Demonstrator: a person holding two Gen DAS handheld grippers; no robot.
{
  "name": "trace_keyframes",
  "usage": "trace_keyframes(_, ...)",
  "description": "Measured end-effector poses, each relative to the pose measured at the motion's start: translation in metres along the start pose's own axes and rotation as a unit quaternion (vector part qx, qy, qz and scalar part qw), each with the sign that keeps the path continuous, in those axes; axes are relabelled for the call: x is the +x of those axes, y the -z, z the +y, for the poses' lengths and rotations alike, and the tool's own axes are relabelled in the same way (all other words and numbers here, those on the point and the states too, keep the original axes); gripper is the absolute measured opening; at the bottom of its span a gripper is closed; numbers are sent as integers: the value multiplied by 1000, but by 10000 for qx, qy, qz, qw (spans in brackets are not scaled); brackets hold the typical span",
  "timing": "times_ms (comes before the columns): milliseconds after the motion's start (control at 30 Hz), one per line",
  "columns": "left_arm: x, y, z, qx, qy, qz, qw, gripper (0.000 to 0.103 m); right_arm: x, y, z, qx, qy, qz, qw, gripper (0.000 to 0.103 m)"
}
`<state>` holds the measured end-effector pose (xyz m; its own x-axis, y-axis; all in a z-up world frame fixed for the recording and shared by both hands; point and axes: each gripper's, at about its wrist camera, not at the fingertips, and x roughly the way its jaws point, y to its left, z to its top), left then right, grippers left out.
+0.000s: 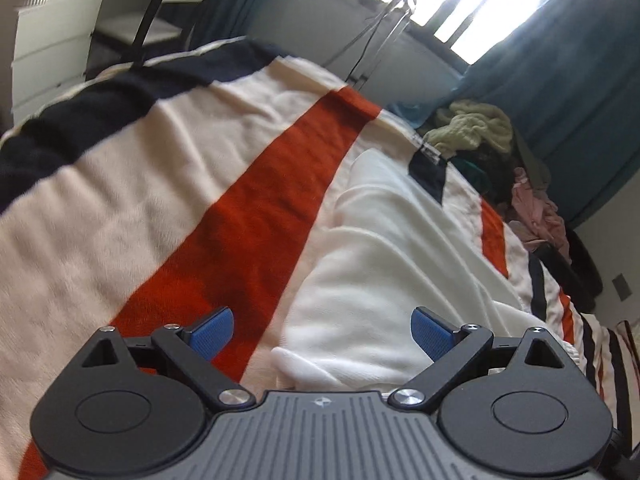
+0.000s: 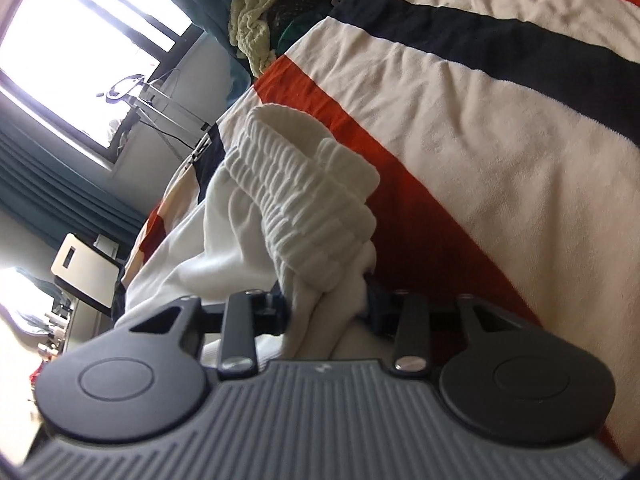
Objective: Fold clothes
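A white garment lies spread on a bed with a striped cream, orange and navy blanket. My left gripper is open and empty, its blue pads low over the garment's near edge. In the right wrist view my right gripper is shut on the white garment at its ribbed elastic band, which bunches up between the fingers. The right fingertips are hidden by the cloth.
A pile of other clothes, pale green, pink and dark, lies at the far end of the bed by teal curtains. It also shows in the right wrist view. A window and a metal rack stand beyond the striped blanket.
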<state>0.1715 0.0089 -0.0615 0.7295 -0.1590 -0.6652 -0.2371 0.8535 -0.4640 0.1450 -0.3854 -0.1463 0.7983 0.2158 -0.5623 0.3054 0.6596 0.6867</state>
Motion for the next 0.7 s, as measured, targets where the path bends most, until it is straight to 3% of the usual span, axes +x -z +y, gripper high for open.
trace_keyframes(167,12,4,-2,32,212,241,9995,96,1,-2,11,-81,52,-8,10000,40)
trace_keyframes(300,27,9,-1,-175,579,645,9961,99,1,-2,12,-39,52,3,10000,40)
trace_keyframes(467,44,11,10,-542,811,773,9922,99,6,-2,12,16,58,25,10000,42)
trace_keyframes(533,50,11,15,-693,903,798,9903,95,7,-3,12,9,56,24,10000,42)
trace_keyframes(633,54,10,22,-872,975,777,9884,81,2,-3,18,4,-37,-35,10000,42)
trace_keyframes(700,51,10,24,-932,1009,703,9880,66,-1,-3,22,1,-102,-77,9999,40)
